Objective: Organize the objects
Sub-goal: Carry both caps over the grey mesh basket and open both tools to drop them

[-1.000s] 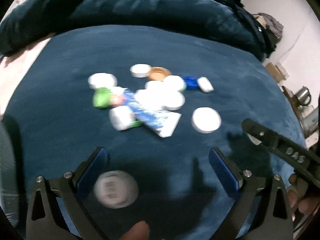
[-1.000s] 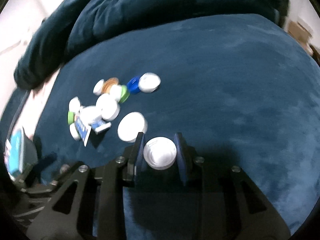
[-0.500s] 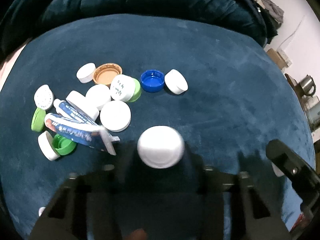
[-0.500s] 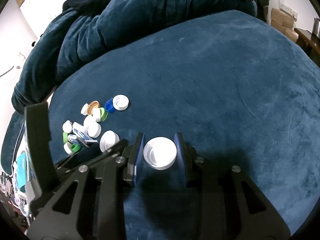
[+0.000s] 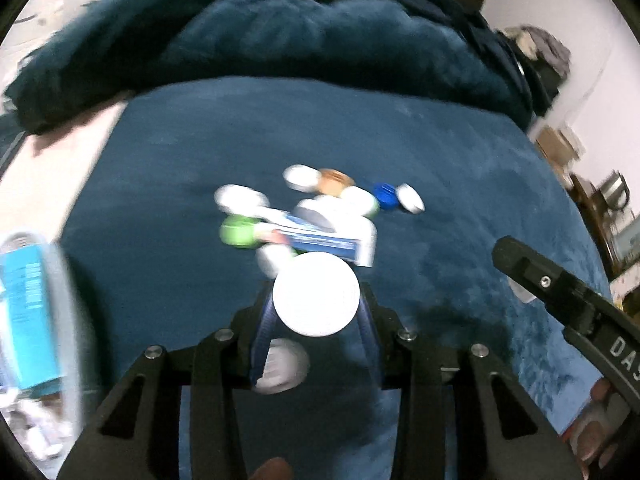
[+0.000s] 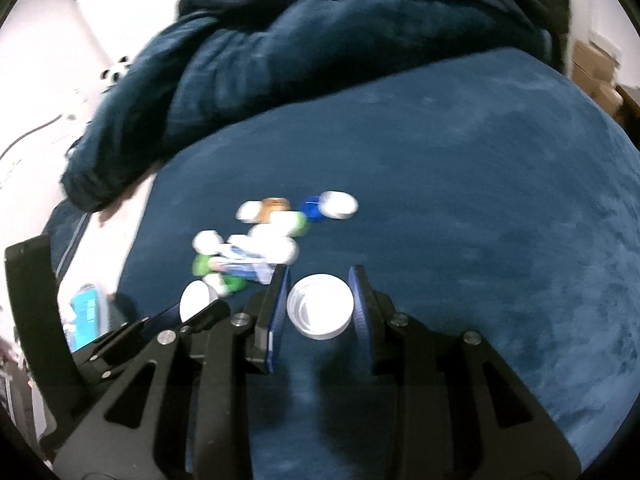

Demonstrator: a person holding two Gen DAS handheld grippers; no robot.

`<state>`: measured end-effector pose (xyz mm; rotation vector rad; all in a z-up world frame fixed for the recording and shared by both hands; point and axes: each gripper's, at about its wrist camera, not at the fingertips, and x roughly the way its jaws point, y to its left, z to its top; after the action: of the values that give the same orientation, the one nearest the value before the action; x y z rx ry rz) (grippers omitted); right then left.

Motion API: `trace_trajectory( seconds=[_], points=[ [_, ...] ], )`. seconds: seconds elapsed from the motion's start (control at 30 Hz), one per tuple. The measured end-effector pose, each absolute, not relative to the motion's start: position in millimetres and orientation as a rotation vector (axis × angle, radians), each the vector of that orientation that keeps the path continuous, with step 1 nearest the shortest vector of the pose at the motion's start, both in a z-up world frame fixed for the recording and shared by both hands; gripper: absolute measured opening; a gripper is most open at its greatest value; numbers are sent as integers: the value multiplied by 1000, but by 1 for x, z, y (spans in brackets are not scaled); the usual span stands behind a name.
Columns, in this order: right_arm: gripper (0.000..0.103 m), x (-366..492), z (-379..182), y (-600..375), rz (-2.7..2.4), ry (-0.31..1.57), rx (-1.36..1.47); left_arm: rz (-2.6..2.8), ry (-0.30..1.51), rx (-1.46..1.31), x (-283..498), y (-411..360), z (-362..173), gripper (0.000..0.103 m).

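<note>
My left gripper (image 5: 316, 300) is shut on a wide white lid (image 5: 315, 294), held above the dark blue blanket (image 5: 440, 168). Just beyond it lies a blurred pile: a blue and white toothpaste tube (image 5: 320, 240), white caps, a green cap (image 5: 238, 232), an orange cap (image 5: 334, 180) and a blue cap (image 5: 385, 194). My right gripper (image 6: 320, 304) is shut on a smaller white cap (image 6: 320, 306), hollow side towards the camera. The pile (image 6: 272, 236) sits ahead and left of it. In the right wrist view the left gripper's lid (image 6: 195, 302) shows at lower left.
Another white lid (image 5: 280, 366) lies on the blanket under my left fingers. A bunched dark blue duvet (image 5: 320, 40) rises behind. A clear bin with a blue box (image 5: 28, 312) stands at the left edge. Cardboard boxes (image 6: 592, 68) and a kettle (image 5: 612, 192) are off to the right.
My left gripper went from wide open to shut on the wide white lid and lifted it. The right gripper rose with its cap, and both views swung back toward the pile.
</note>
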<state>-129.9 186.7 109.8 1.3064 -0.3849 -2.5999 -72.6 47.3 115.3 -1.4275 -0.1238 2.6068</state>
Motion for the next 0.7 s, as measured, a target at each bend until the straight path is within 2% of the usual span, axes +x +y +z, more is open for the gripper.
trace_trajectory(
  seconds=[0.17, 0.3, 0.47, 0.6, 0.7],
  points=[
    [31, -124, 140, 113, -2488, -315, 1241, 2775, -197, -1428, -42, -58, 157, 41],
    [31, -112, 150, 37, -2363, -225, 1207, 2891, -277, -1482, -23, -140, 169, 41],
    [31, -95, 144, -50, -2192, -123, 1217, 2975, -512, -1563, -2, -228, 163, 41],
    [31, -84, 132, -107, -2072, -49, 1250, 2972, -625, -1627, 3, -253, 151, 41],
    [32, -80, 123, -128, -2023, -32, 1289, 2959, -638, -1682, 2, -260, 142, 40]
  ],
)
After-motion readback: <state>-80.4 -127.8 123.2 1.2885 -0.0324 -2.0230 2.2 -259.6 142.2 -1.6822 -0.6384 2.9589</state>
